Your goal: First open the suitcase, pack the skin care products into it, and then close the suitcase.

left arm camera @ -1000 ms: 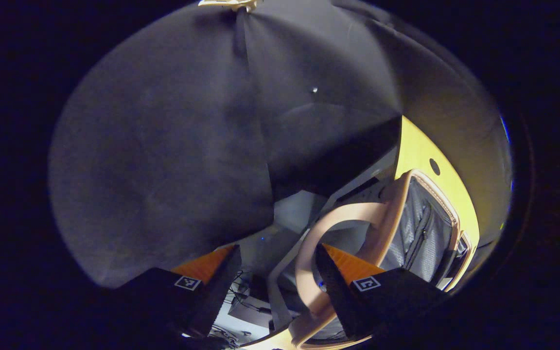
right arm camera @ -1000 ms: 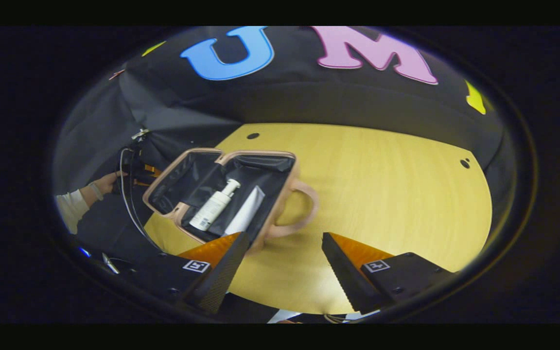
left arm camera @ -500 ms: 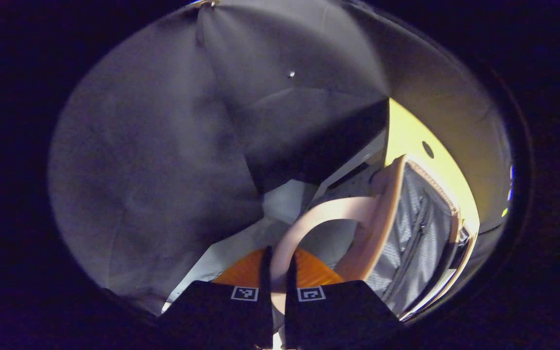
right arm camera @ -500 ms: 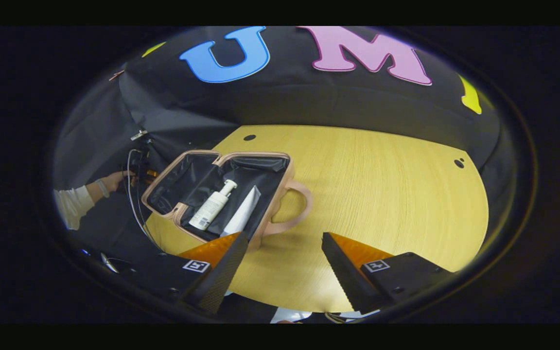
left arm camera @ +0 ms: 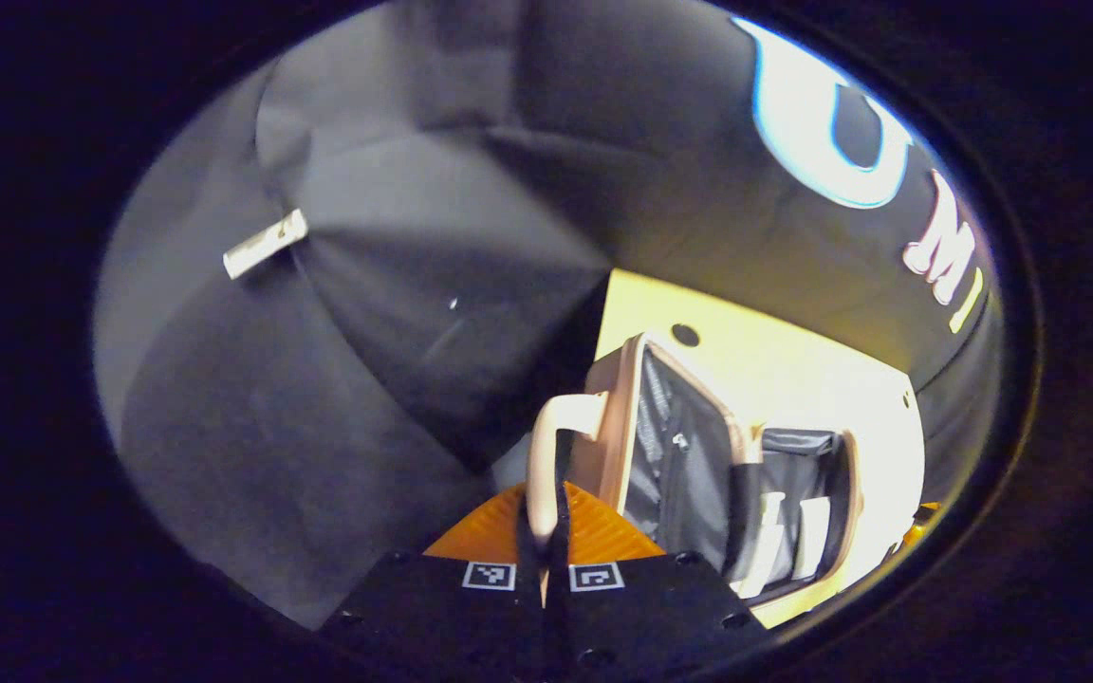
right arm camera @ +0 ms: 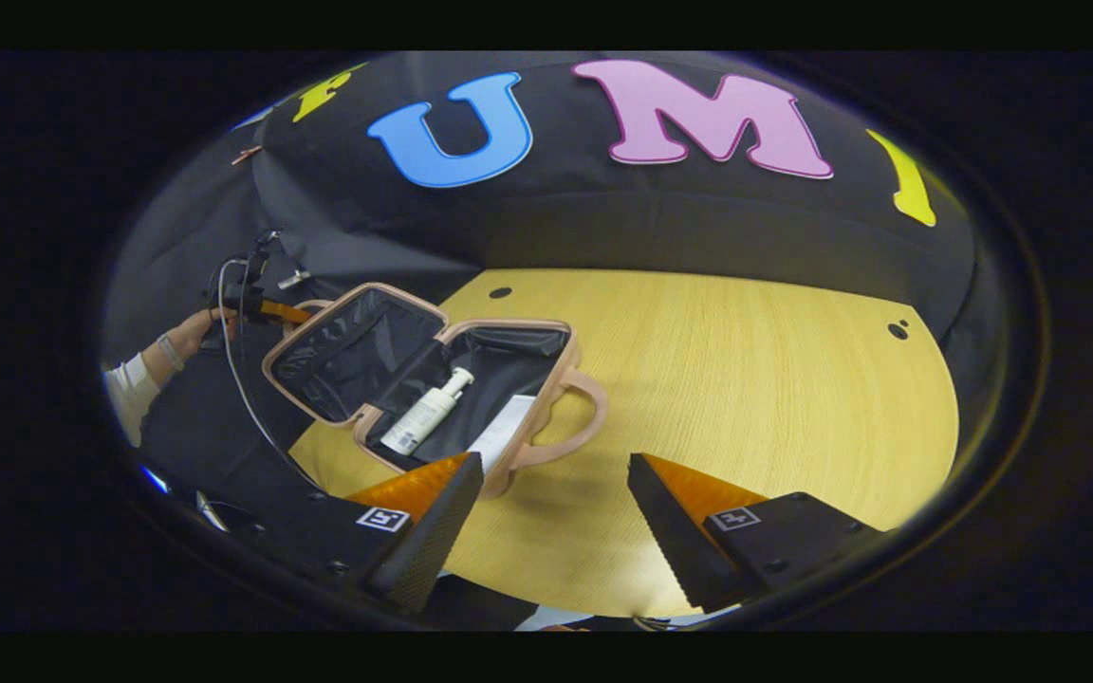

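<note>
The pink suitcase (right arm camera: 471, 379) lies open near the left edge of the round wooden table (right arm camera: 746, 379), its lid (right arm camera: 347, 351) tilted partway up. Inside the dark-lined base lie a white pump bottle (right arm camera: 428, 413) and, just beside it, a white tube (right arm camera: 501, 432). The left gripper (left arm camera: 544, 555) has its fingers pinched tight on the lid's handle (left arm camera: 546, 455). The right gripper (right arm camera: 556, 522) hovers over the table's near side, fingers spread wide, holding nothing.

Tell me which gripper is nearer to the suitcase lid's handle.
Left. The left gripper is shut on the lid handle; the right gripper hangs open beside the suitcase.
</note>
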